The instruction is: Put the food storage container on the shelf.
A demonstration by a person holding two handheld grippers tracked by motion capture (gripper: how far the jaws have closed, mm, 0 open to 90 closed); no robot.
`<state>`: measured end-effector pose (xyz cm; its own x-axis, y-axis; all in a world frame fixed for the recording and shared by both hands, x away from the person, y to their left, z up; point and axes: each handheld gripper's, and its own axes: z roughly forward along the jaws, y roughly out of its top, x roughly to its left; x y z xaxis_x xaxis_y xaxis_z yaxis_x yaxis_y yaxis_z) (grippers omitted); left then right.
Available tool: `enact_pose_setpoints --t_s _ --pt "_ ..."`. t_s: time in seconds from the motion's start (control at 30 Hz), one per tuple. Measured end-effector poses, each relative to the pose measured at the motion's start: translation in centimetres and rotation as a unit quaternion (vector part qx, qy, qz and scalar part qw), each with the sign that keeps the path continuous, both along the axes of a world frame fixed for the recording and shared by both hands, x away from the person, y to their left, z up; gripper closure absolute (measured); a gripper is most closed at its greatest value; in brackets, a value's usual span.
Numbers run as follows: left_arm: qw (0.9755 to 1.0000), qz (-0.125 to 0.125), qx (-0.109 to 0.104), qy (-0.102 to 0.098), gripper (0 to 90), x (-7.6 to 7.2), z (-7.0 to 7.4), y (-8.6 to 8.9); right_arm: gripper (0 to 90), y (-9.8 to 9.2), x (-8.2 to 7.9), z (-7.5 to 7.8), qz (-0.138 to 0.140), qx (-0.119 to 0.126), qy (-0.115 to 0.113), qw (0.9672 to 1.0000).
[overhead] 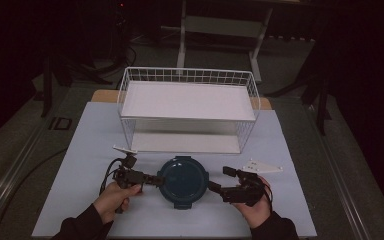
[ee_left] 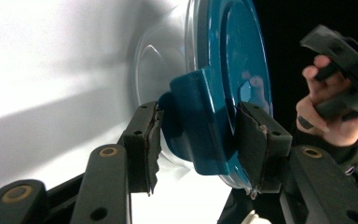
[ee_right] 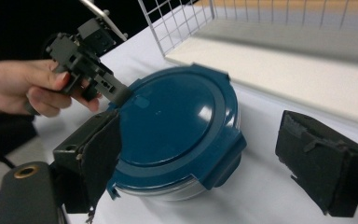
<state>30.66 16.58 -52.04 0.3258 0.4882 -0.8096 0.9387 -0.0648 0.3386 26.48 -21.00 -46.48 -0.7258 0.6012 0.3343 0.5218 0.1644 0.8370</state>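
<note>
A round clear container with a dark blue clip-on lid (overhead: 183, 180) sits on the table's white mat, near the front. My left gripper (overhead: 156, 179) comes in from the left and is shut on the lid's left clip (ee_left: 196, 121), one pad under the tab and one on the lid's top. In the right gripper view that left gripper (ee_right: 116, 93) rests on the far rim of the lid (ee_right: 177, 121). My right gripper (overhead: 219, 178) is open at the container's right side. Its pads (ee_right: 321, 163) stand wide, with a lid clip (ee_right: 221, 163) between them.
A white wire basket rack (overhead: 187, 107) with a flat white shelf stands just behind the container. The white mat (overhead: 285, 150) covers the table. Dark floor, stands and a table frame lie beyond the far edge.
</note>
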Motion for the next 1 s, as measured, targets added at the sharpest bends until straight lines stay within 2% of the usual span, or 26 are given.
enact_pose_setpoints --t_s 0.03,0.07,0.1,0.17,0.23,0.27,0.37,0.53,0.8,0.87,1.0 --pt "1.0 -0.004 0.002 -0.006 53.1 -0.1 0.1 0.0 16.9 0.0 0.1 -0.1 0.0 0.003 0.008 1.0" --pt "0.9999 -0.006 0.003 -0.01 53.7 -0.2 0.3 0.0 17.4 -0.1 0.4 -0.4 0.001 0.009 0.03 0.9995" --pt "0.9998 -0.009 0.005 -0.016 54.0 -0.4 0.4 -0.1 17.8 -0.1 0.6 -0.6 0.001 0.013 0.042 0.9991" --pt "0.9996 -0.01 0.009 -0.024 54.7 -0.7 0.7 -0.2 20.7 -0.2 1.2 -1.2 0.001 0.025 0.08 0.9965" --pt "0.9993 -0.011 0.012 -0.033 55.2 -1.0 0.8 -0.2 23.6 -0.3 1.5 -1.6 0.006 0.034 0.105 0.9939" --pt "0.9992 -0.012 0.014 -0.037 55.5 -1.2 0.9 -0.2 26.7 -0.3 1.6 -2.0 0.006 0.031 0.12 0.9923" --pt "0.9982 -0.019 0.018 -0.054 56.2 -1.6 1.1 -0.2 30.5 -0.1 1.9 -2.6 0.009 0.023 0.144 0.9893" --pt "0.9965 -0.026 0.024 -0.075 57.2 -2.3 1.5 -0.3 38.6 -0.2 2.2 -3.5 0.017 0.037 0.185 0.9819" --pt "0.9954 -0.03 0.028 -0.087 58.0 -2.8 1.7 -0.3 51.3 0.2 2.1 -4.2 0.047 0.048 0.218 0.9737" --pt "0.9953 -0.029 0.029 -0.088 58.0 -2.9 1.7 -0.4 53.8 0.3 2.0 -4.3 0.051 0.053 0.221 0.9724" --pt "0.9944 -0.025 0.036 -0.096 58.0 -3.2 1.9 -0.5 54.6 0.2 1.7 -4.4 0.043 0.058 0.222 0.9724"
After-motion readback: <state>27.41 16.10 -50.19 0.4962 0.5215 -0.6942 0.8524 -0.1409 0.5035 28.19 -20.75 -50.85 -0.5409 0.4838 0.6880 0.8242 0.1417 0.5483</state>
